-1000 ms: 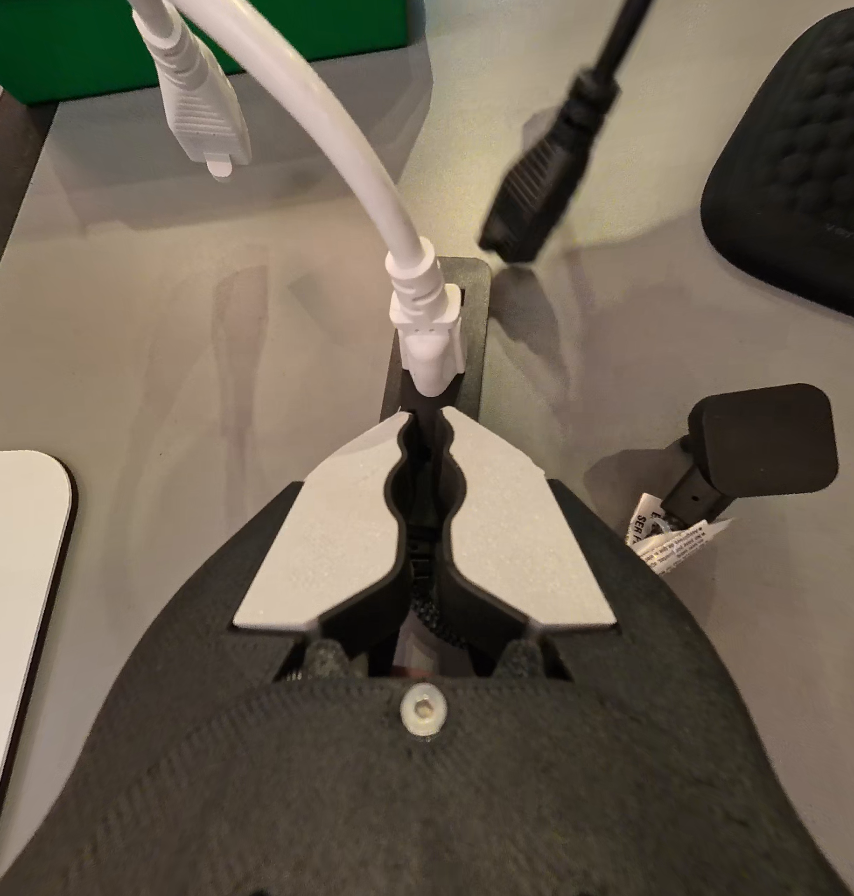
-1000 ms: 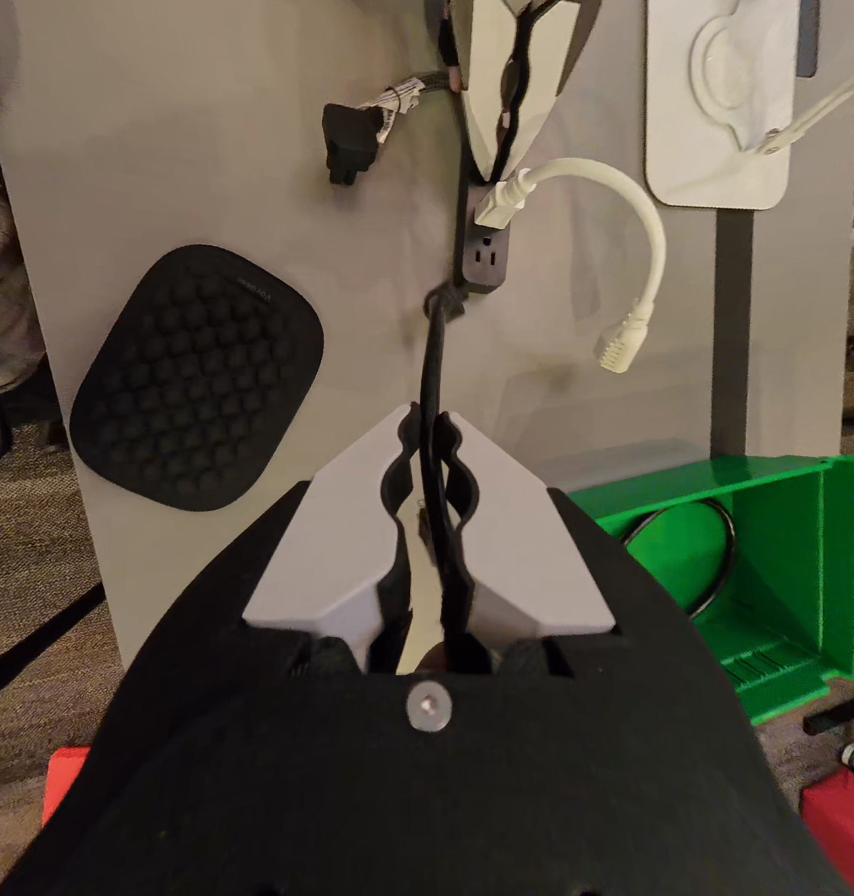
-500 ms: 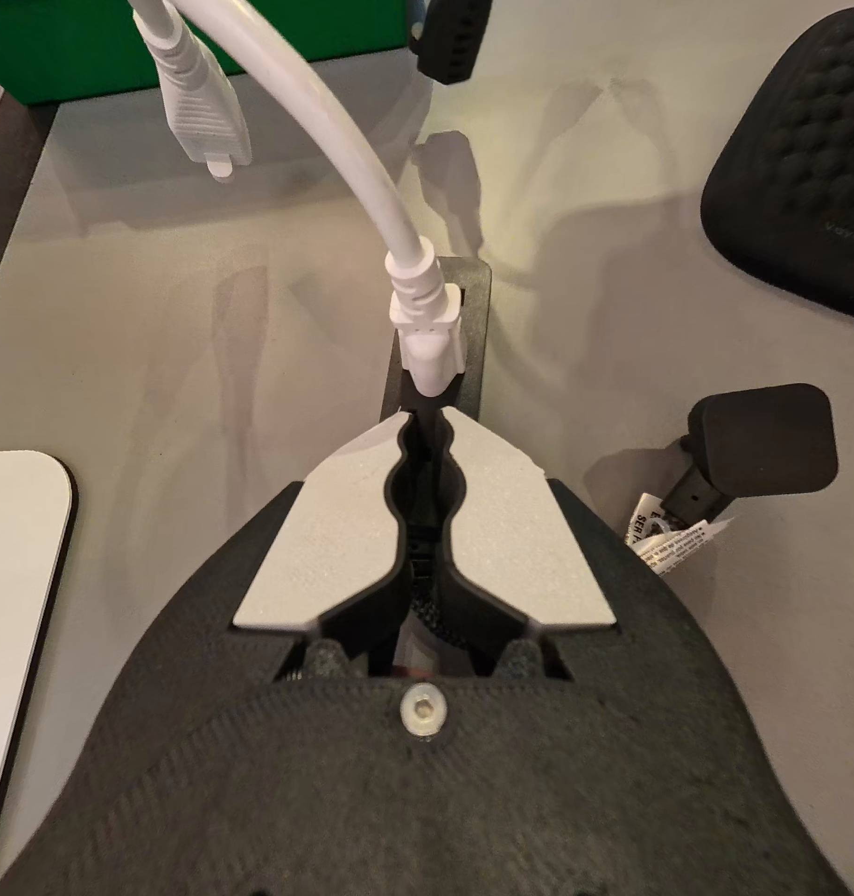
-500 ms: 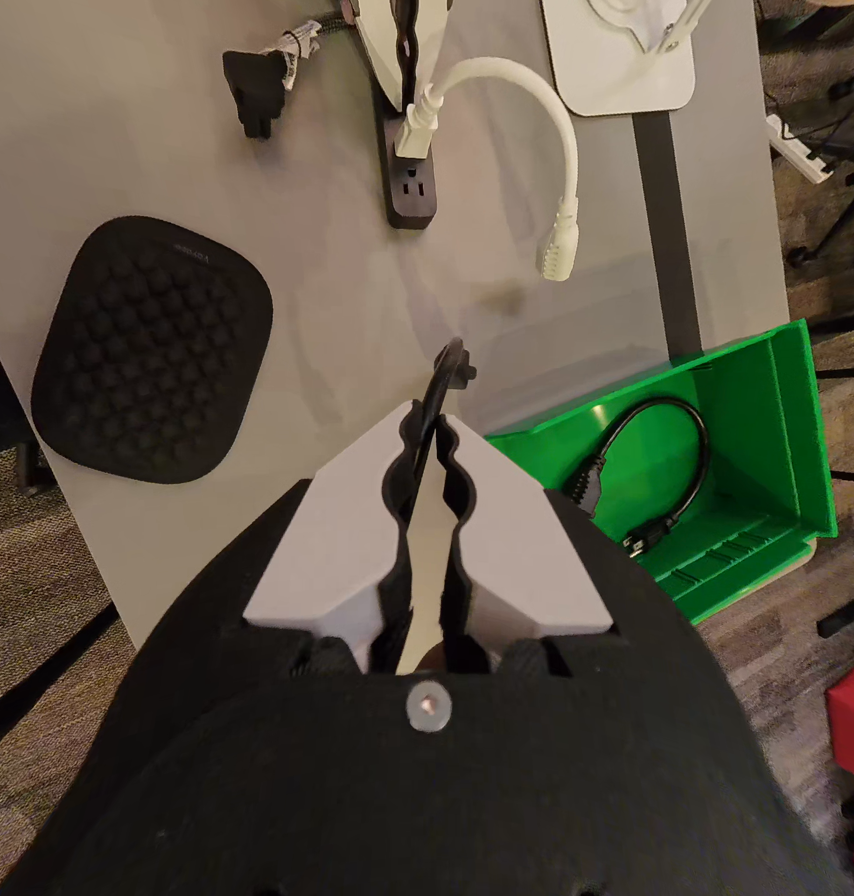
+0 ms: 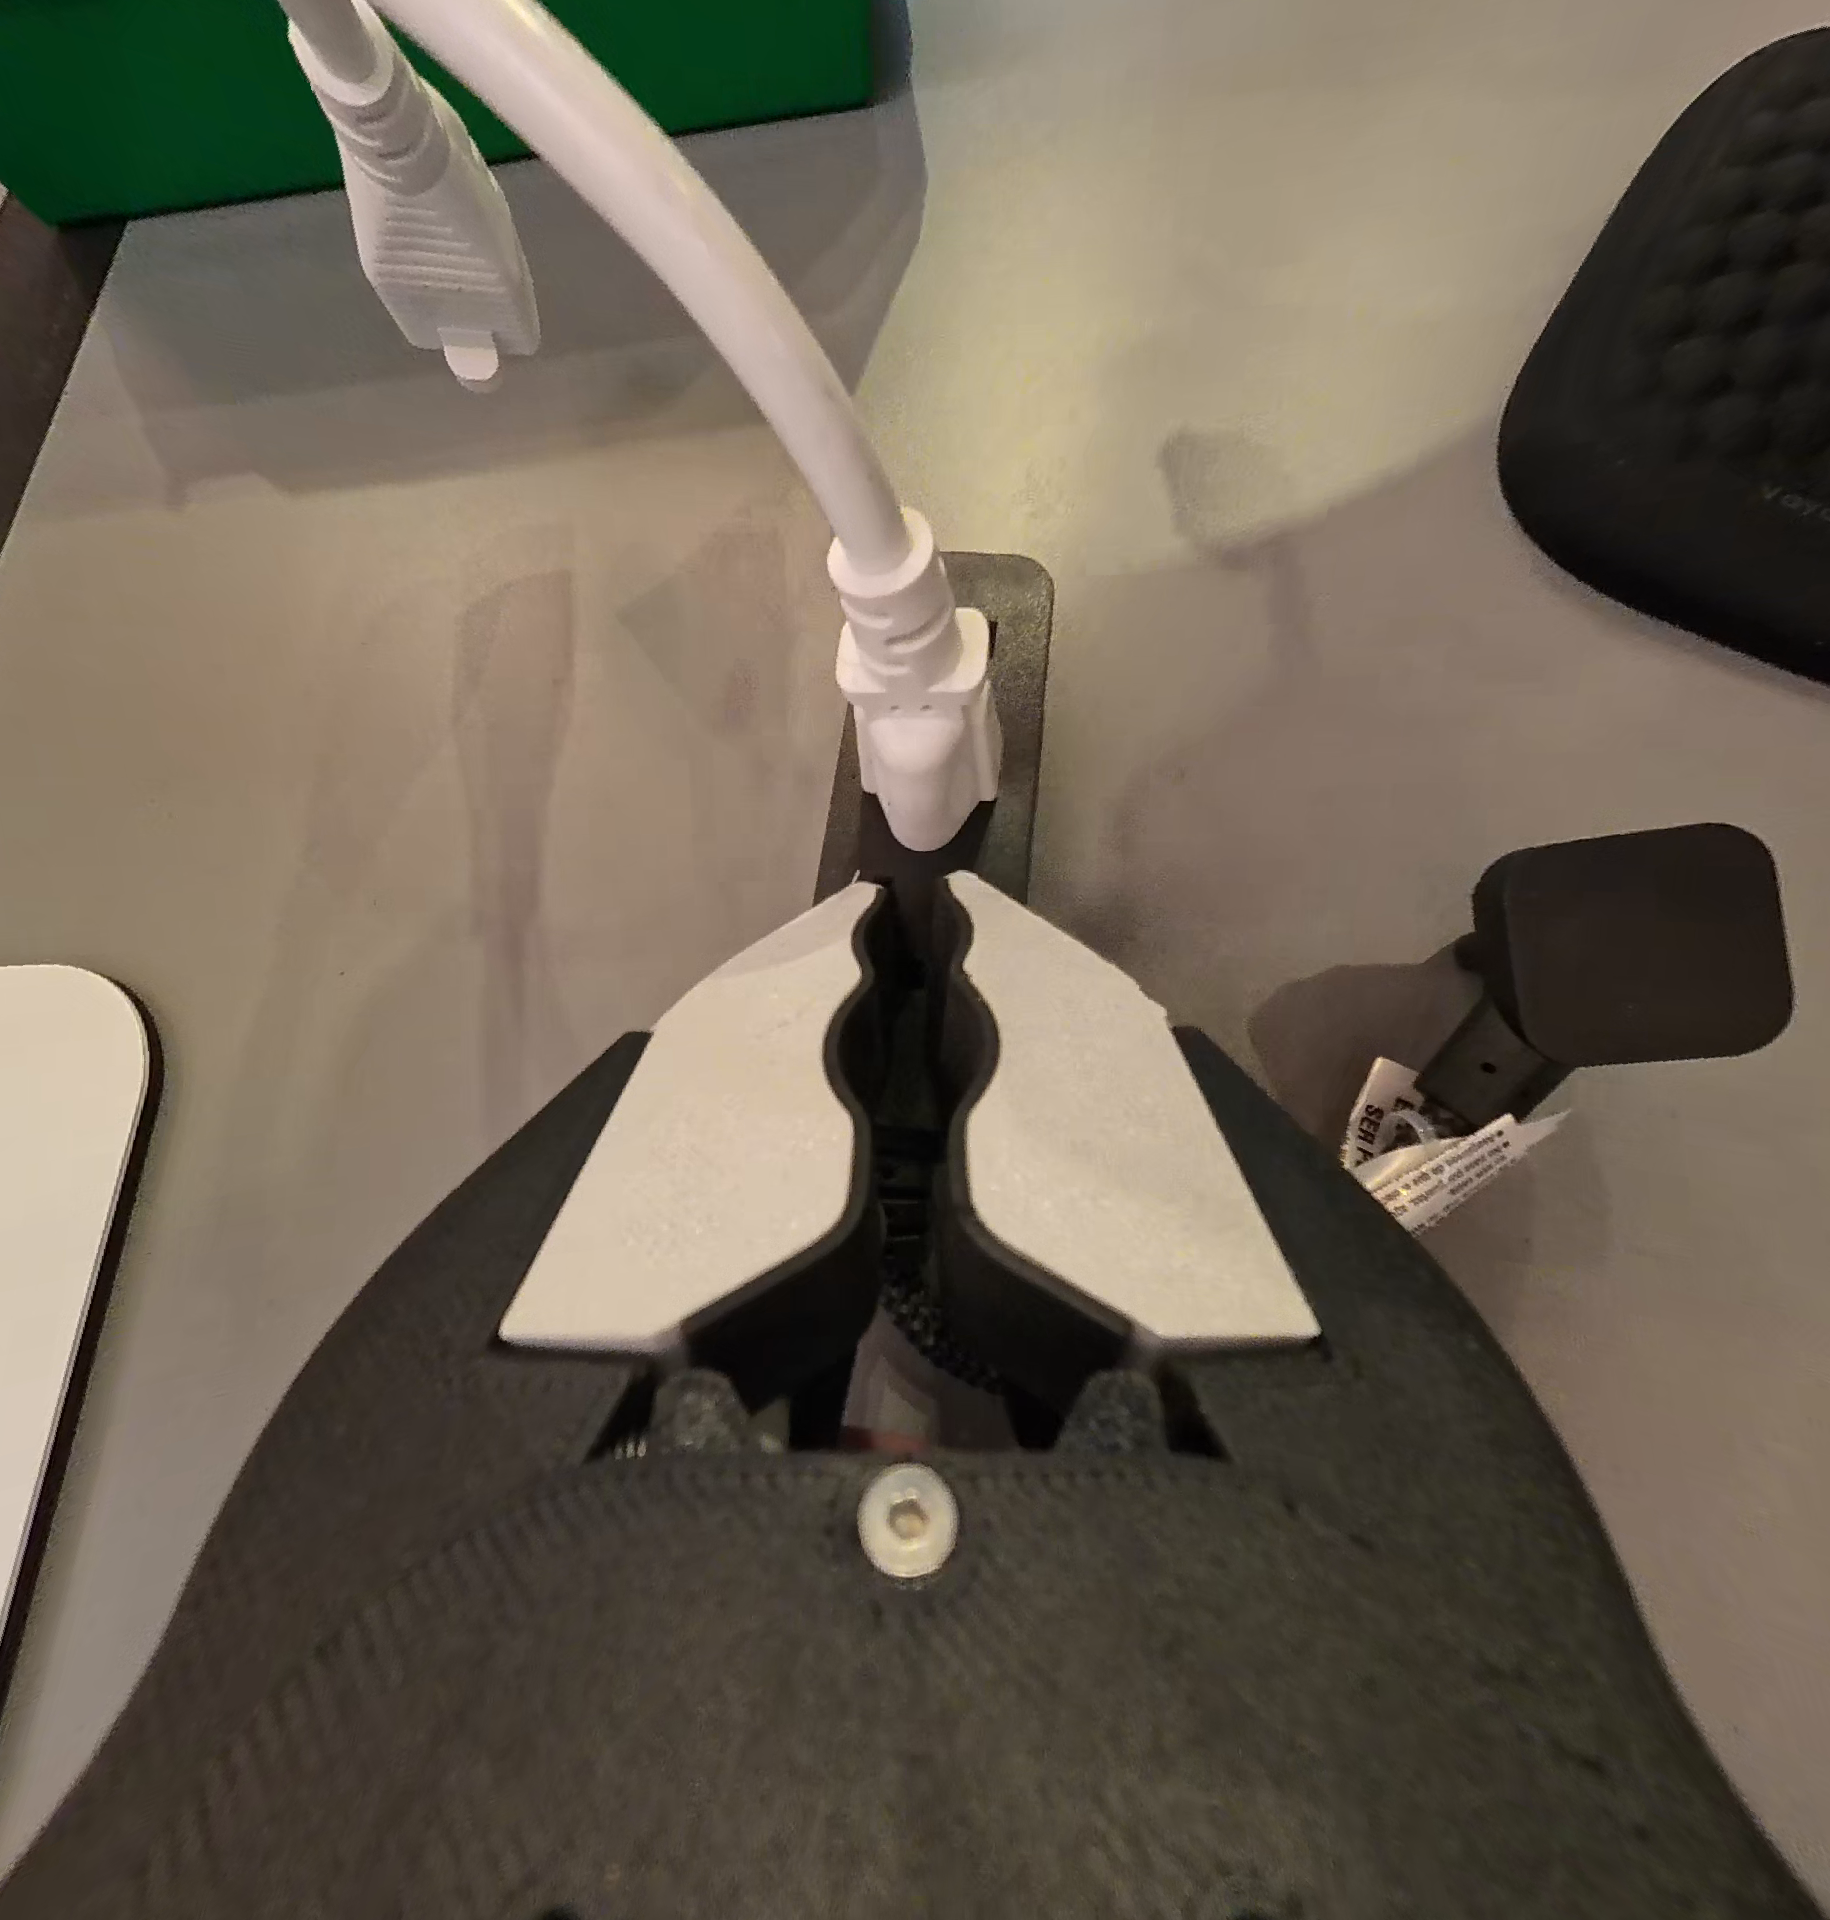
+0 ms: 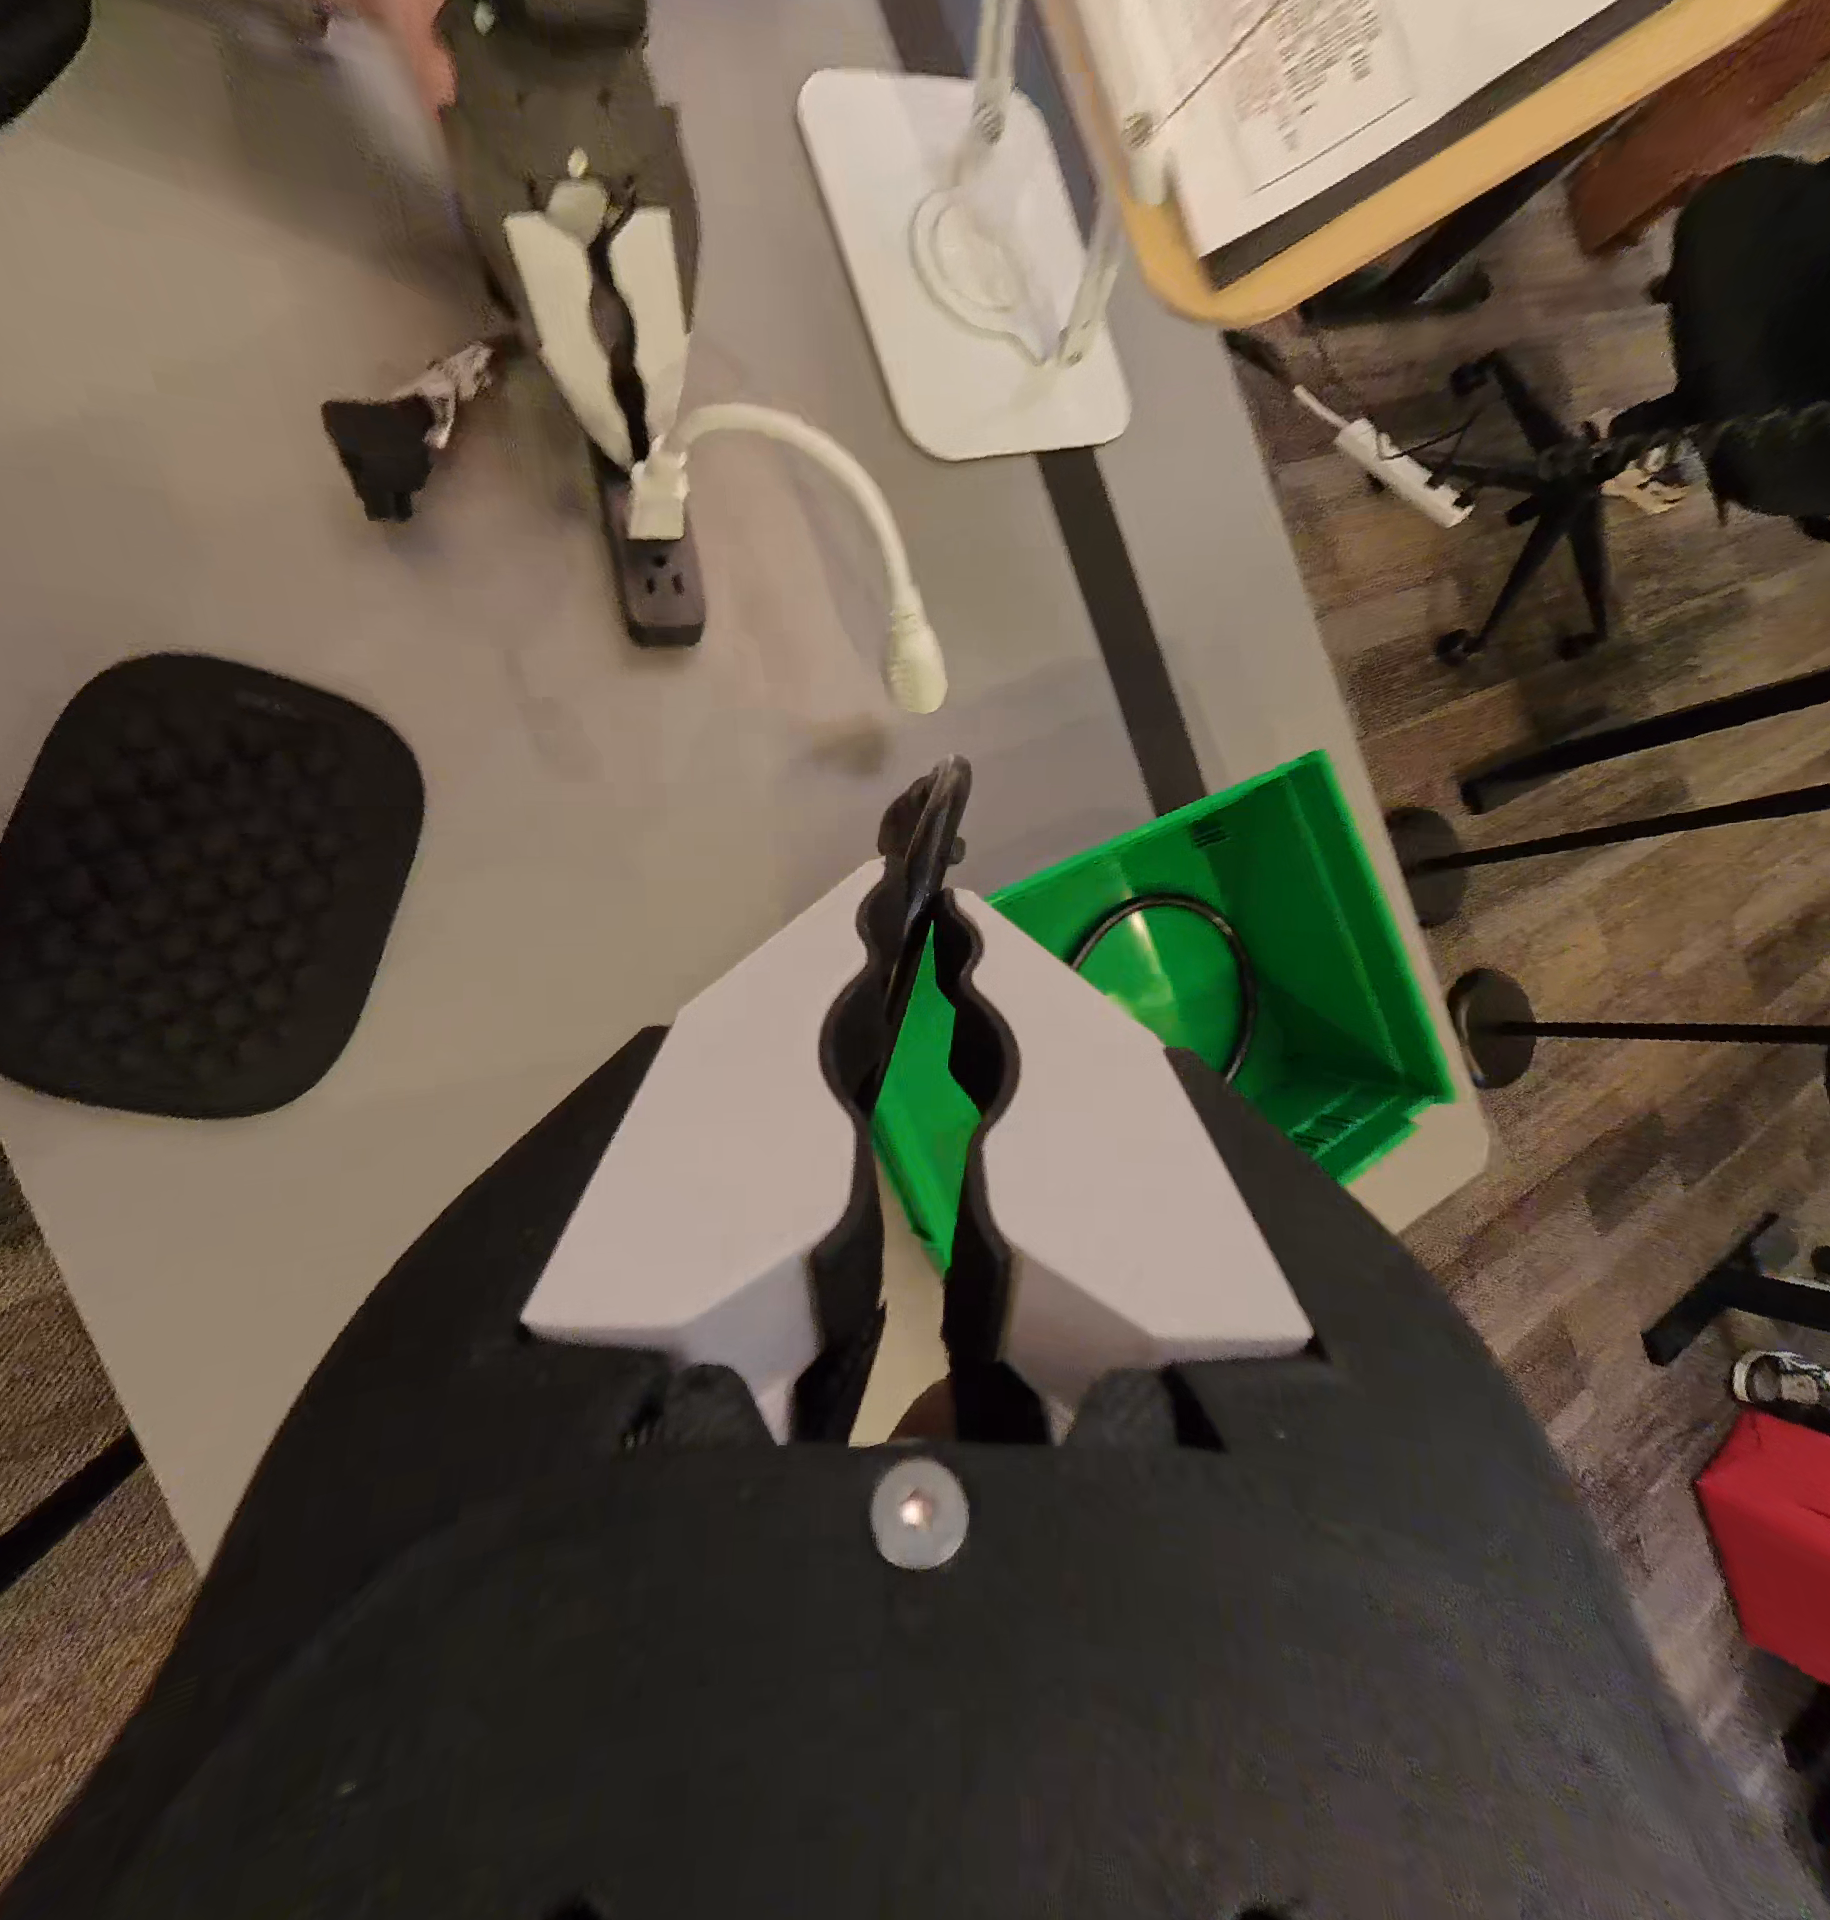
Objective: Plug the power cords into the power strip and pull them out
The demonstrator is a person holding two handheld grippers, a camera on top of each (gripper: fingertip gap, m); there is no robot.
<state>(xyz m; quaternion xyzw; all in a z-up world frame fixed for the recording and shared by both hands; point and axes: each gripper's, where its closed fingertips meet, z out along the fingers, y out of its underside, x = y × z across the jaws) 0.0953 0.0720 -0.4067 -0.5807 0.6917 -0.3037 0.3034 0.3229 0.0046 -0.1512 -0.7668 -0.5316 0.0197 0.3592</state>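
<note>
The left gripper (image 5: pixel 916 883) is closing its fingers on the near end of the flat black power strip (image 5: pixel 1015 665), which is lying on the grey counter (image 5: pixel 371 727). The short white power cord (image 5: pixel 745 312) is sitting plugged into it. The right gripper (image 6: pixel 916 883) is pinching the thin black power cord (image 6: pixel 926 821) above the open green plastic bin (image 6: pixel 1347 935).
</note>
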